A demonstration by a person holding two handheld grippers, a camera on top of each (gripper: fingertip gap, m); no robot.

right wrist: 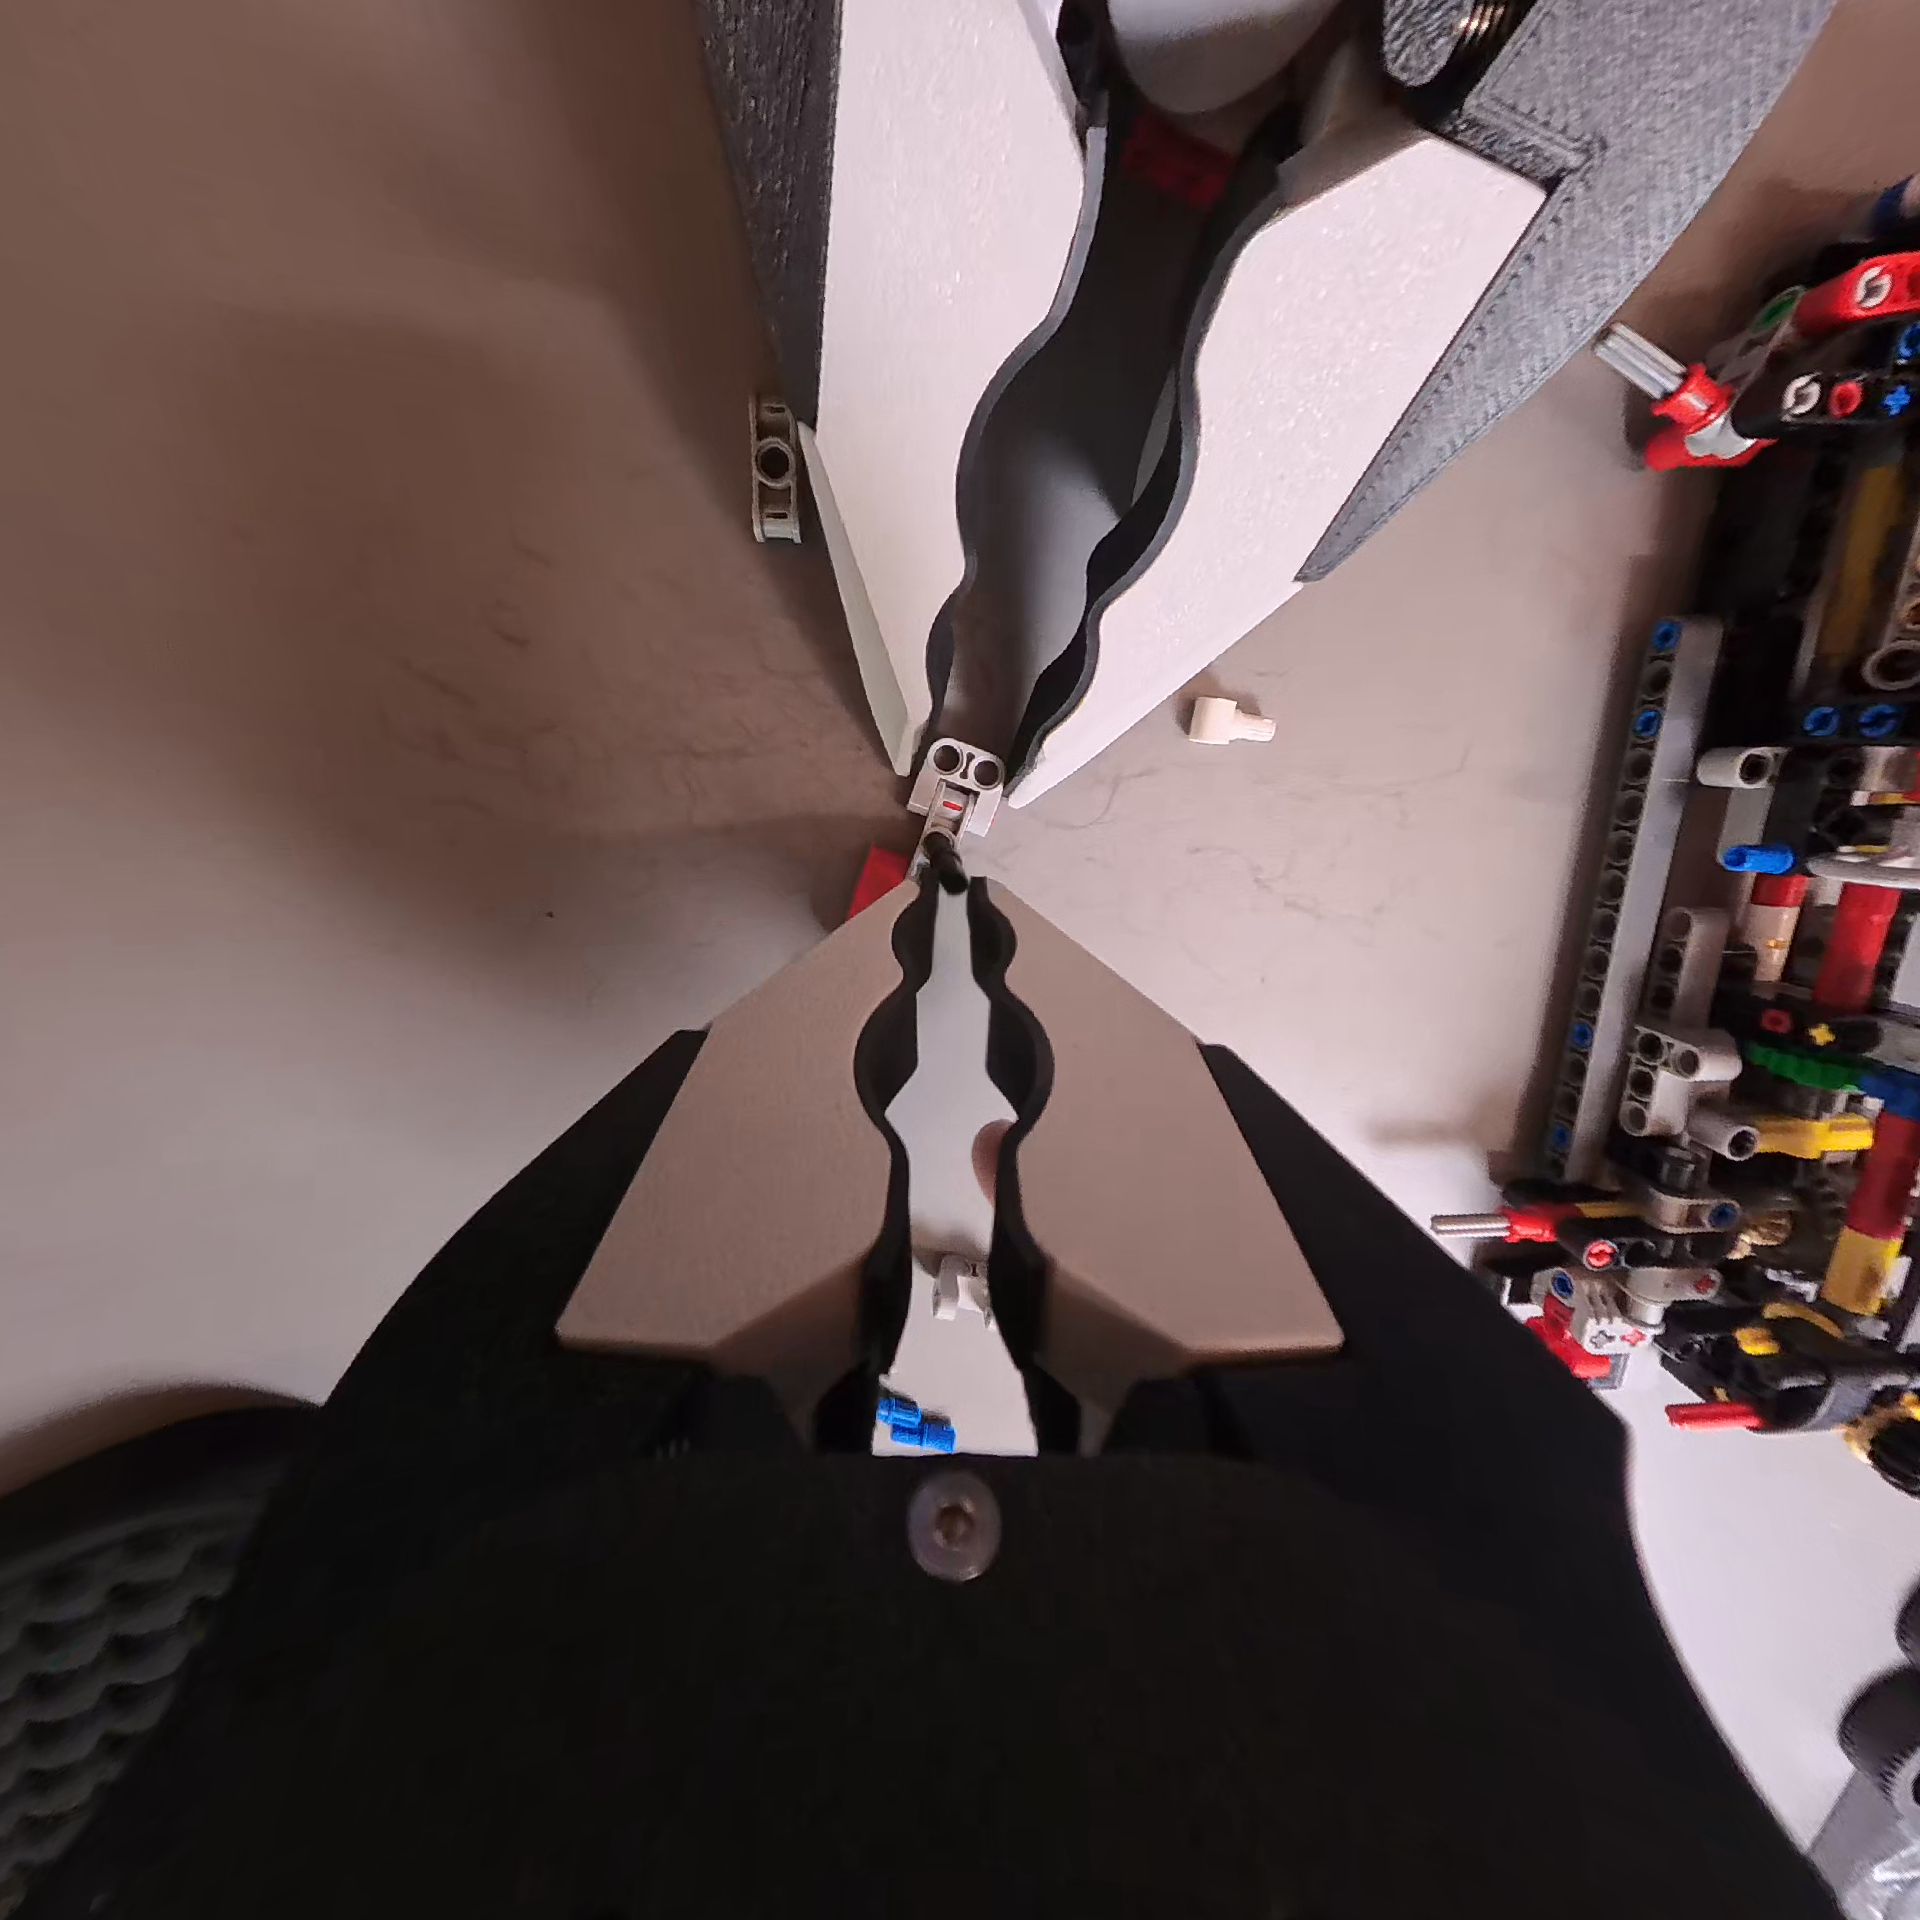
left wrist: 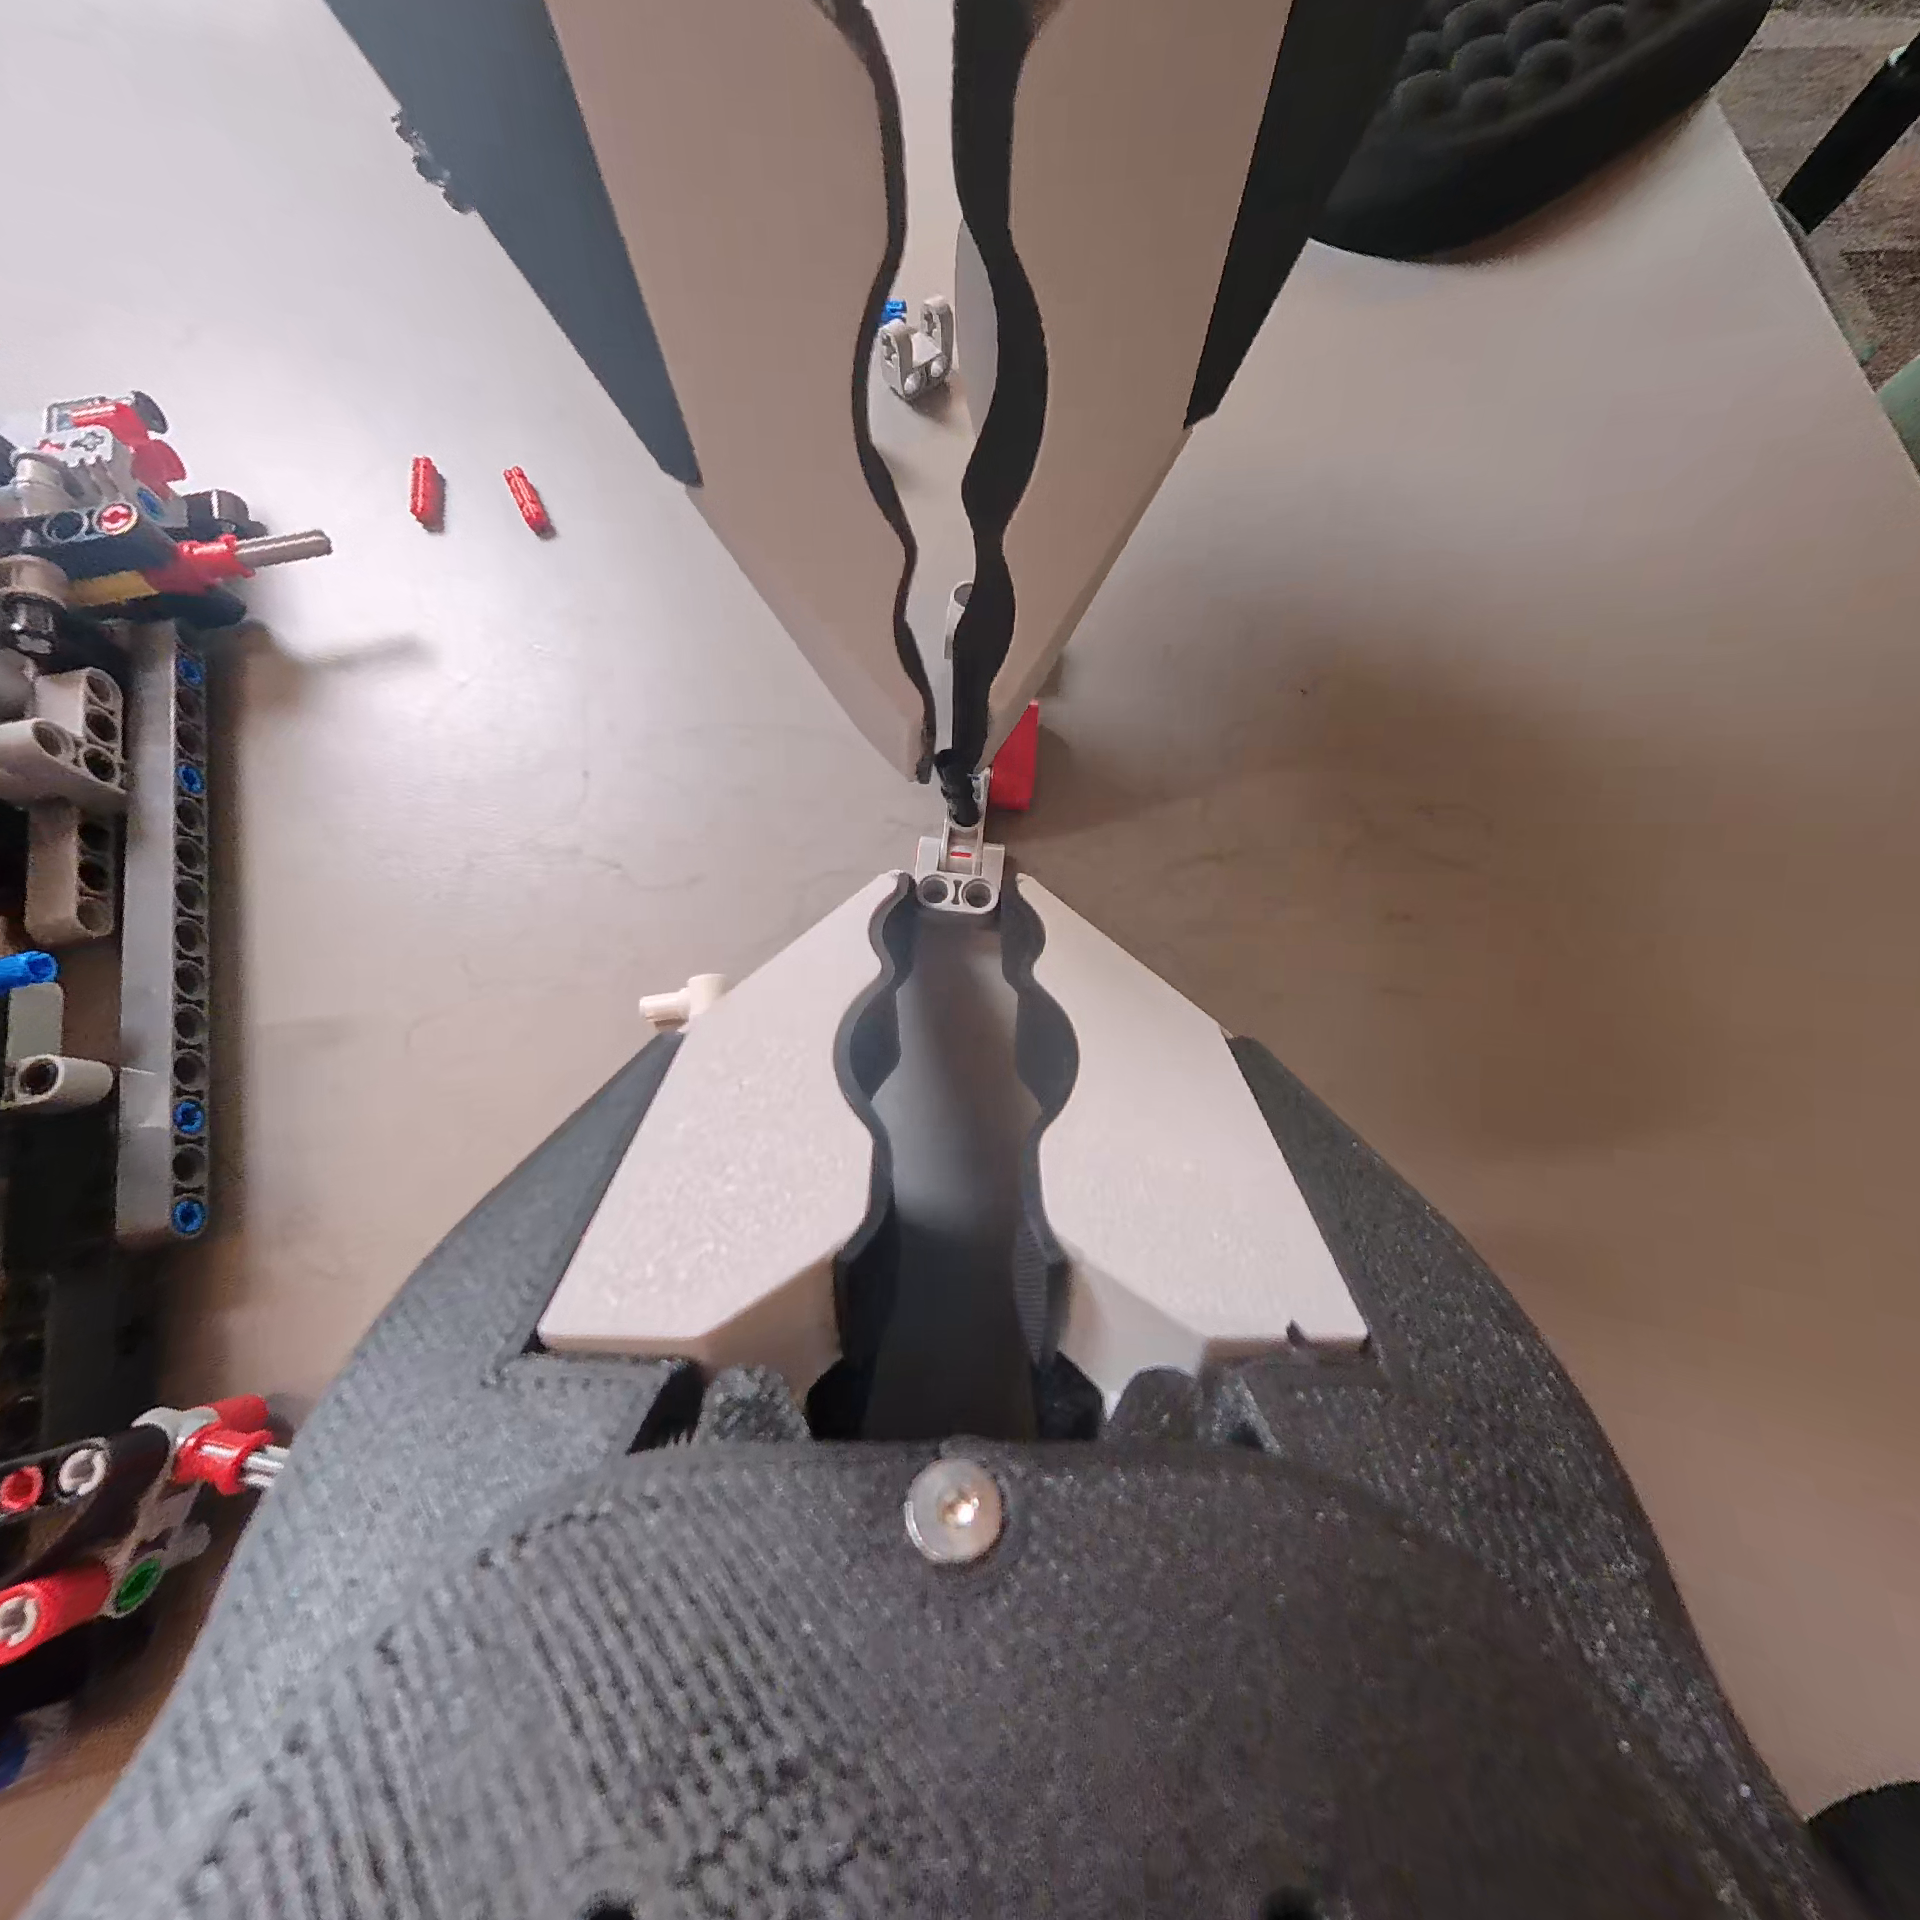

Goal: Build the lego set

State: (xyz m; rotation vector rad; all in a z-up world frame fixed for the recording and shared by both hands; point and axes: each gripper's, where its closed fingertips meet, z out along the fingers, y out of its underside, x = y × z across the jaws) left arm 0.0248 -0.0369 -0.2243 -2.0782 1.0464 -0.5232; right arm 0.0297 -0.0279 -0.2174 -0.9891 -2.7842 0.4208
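**Two grippers meeting tip to tip over a tiny Lego joint**

The left gripper [left wrist: 958, 883] is pinching a light grey connector [left wrist: 958, 878] between its fingers, while the right gripper [right wrist: 943, 883], coming in from 12 o'clock in the left wrist view, is pinching a small black pin [right wrist: 945, 864] and pressing it toward the connector's stem. Both pairs of fingers are pressed nearly together on their parts, just above the worktop [left wrist: 540, 727].

The risk is lying in the hold: each piece is being gripped only at the very fingertips, so an off-axis push is likely to twist the connector or flick the pin loose. A red brick [left wrist: 1016, 756] is sitting just beside the joint at 1 o'clock and could be knocked.

The part-built model [right wrist: 1766, 935] is waiting well apart, at 3 o'clock in the right wrist view. No containers are showing; the spare pieces, among them a cream peg [right wrist: 1226, 720], two red pins [left wrist: 473, 497] and a blue pin [right wrist: 912, 1423], are lying loose on the worktop.
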